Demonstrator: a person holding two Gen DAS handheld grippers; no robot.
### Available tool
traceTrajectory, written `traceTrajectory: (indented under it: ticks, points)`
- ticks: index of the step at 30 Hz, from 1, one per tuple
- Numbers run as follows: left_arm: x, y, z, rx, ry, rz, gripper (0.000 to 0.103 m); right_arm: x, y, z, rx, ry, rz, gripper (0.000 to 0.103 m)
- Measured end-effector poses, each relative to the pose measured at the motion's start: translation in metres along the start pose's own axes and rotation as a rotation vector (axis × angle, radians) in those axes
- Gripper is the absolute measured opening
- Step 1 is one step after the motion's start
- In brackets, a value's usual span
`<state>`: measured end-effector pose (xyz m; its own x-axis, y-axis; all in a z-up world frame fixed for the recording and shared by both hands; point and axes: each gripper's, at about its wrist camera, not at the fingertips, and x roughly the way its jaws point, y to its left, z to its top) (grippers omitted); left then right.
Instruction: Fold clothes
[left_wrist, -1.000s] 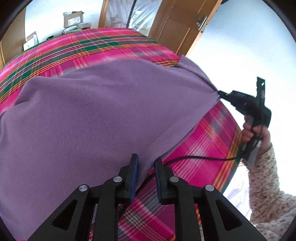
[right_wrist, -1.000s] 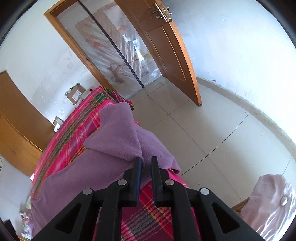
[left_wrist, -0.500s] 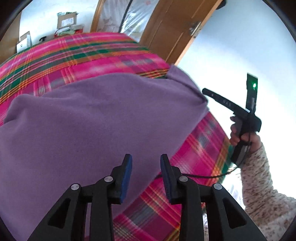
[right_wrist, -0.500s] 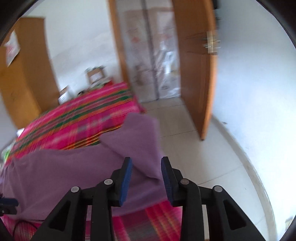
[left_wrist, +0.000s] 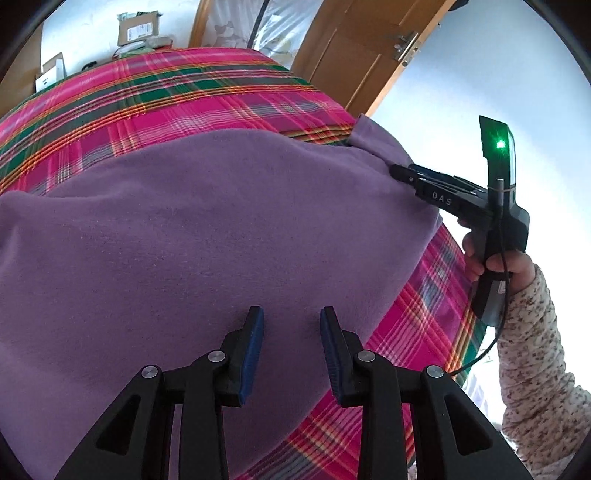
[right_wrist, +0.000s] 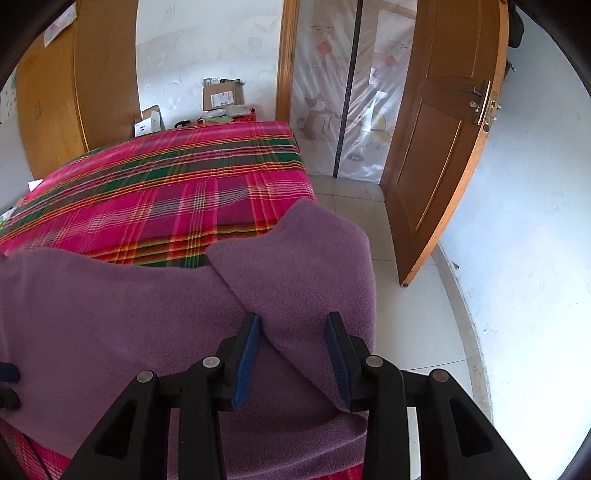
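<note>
A purple fleece garment (left_wrist: 207, 236) lies spread over the near part of a bed with a pink plaid cover (left_wrist: 177, 96). My left gripper (left_wrist: 291, 325) is open and empty, just above the garment's near side. My right gripper (right_wrist: 293, 332) is open and empty over a folded flap of the garment (right_wrist: 306, 266) at the bed's right edge, where the cloth hangs over the side. The right gripper also shows in the left wrist view (left_wrist: 400, 173), at the garment's right corner.
The plaid bed (right_wrist: 177, 184) runs back to a wall with cardboard boxes (right_wrist: 221, 96). A wooden wardrobe (right_wrist: 66, 92) stands at the left. An open wooden door (right_wrist: 443, 147) and tiled floor (right_wrist: 417, 332) lie to the right of the bed.
Both grippers were shut on the garment's edge one second ago. Both have opened and let the cloth go; it now lies flat on the bed. The right gripper has swung to face the bed.
</note>
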<state>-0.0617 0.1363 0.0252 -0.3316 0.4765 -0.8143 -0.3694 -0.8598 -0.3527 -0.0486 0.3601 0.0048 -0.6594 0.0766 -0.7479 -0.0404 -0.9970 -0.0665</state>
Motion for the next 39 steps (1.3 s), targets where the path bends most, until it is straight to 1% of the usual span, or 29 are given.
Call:
traceTrajectory:
  ticks: [1,3,5,8,13,16,22,27,32,35,39]
  points:
    - [0.0,0.0,0.0,0.001,0.0,0.0,0.034,0.001,-0.001,0.0,0.006,0.002,0.0,0.036]
    - [0.001,-0.001,-0.001,0.002,-0.001,0.001,0.035,0.001,-0.004,0.0,0.025,0.003,-0.008,0.016]
    - [0.002,-0.002,-0.001,0.004,-0.002,0.001,0.035,-0.001,-0.013,-0.002,0.062,-0.006,-0.013,0.007]
    - [0.001,0.0,-0.002,0.001,-0.005,-0.001,0.035,-0.008,-0.031,-0.002,0.16,-0.036,-0.005,0.006]
    - [0.003,0.0,-0.001,-0.003,-0.005,-0.003,0.035,-0.024,-0.067,-0.012,0.352,-0.087,0.014,0.006]
    - [0.003,0.0,-0.002,-0.005,-0.006,-0.002,0.035,-0.029,-0.087,-0.021,0.442,-0.096,0.027,0.006]
    - [0.003,0.0,-0.002,-0.007,-0.007,0.001,0.035,-0.021,-0.119,-0.044,0.625,-0.061,0.089,0.006]
    - [0.002,0.001,-0.001,-0.01,-0.007,0.004,0.035,-0.015,-0.131,-0.055,0.713,-0.047,0.124,0.006]
    - [0.002,0.001,-0.001,-0.015,-0.006,0.002,0.035,-0.006,-0.156,-0.075,0.901,-0.033,0.197,0.006]
    - [0.003,0.001,-0.001,-0.016,-0.006,0.001,0.035,-0.001,-0.166,-0.088,0.952,-0.012,0.192,0.006]
    - [0.003,0.0,-0.001,-0.018,-0.006,0.0,0.035,-0.003,-0.167,-0.092,0.937,-0.007,0.156,0.007]
